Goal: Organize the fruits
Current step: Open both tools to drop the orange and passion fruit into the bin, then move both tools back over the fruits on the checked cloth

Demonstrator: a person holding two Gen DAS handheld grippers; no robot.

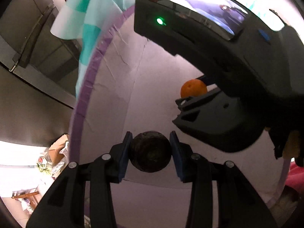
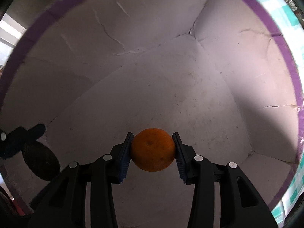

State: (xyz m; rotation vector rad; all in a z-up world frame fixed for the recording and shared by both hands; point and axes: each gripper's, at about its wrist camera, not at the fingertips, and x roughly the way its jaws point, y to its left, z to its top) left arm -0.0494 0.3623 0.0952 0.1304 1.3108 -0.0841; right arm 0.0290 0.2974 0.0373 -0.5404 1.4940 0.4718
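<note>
Right gripper (image 2: 153,153) clamped on orange (image 2: 153,150) at widest girth, above floor of purple-rimmed box (image 2: 269,26) — firm, round, likely prone to roll. Left gripper (image 1: 150,152) clamped on dark avocado (image 1: 150,151) inside same box; probably softer — grip light.

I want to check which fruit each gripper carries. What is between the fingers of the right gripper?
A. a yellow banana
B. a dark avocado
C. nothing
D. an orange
D: in the right wrist view the right gripper has its blue pads pressed on both sides of the orange, above the floor of the white box.
</note>
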